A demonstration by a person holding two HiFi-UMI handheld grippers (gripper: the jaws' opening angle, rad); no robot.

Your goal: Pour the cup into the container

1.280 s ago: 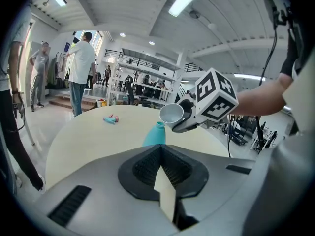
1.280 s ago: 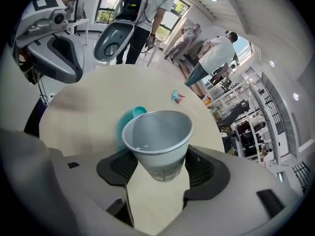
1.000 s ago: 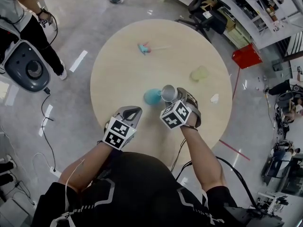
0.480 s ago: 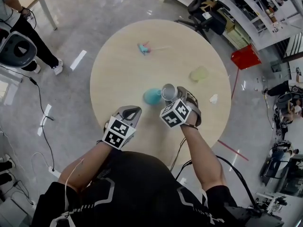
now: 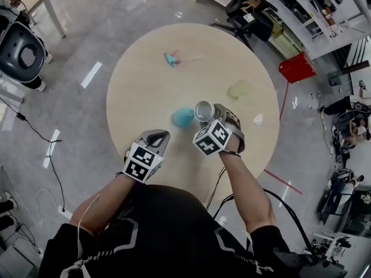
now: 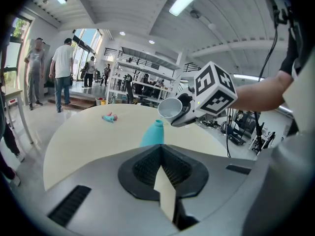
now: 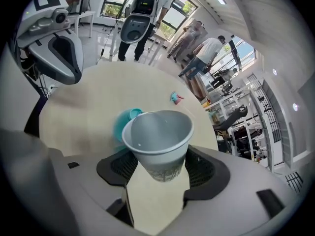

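Note:
A grey paper cup [image 7: 157, 140] sits between the jaws of my right gripper [image 7: 157, 167], which is shut on it. The cup [image 5: 204, 110] is held tipped, its mouth turned toward the teal container [image 5: 183, 117] standing just to its left on the round table [image 5: 145, 91]. In the left gripper view the cup's rim [image 6: 170, 108] hangs just above the container's narrow neck [image 6: 153, 133]. Its inside looks plain grey; I see no liquid. My left gripper [image 5: 152, 142] rests near the table's front edge, shut with nothing in it [image 6: 162, 167].
A small teal and pink object [image 5: 171, 58] lies at the far side of the table. A pale green thing [image 5: 240, 88] and a white scrap [image 5: 258, 119] lie at the right. On the floor stand a red box [image 5: 295, 68] and a grey machine [image 5: 23, 51].
Both grippers and the cup have kept still. On the floor at upper left, the person has walked out of view and the grey machine has shifted up.

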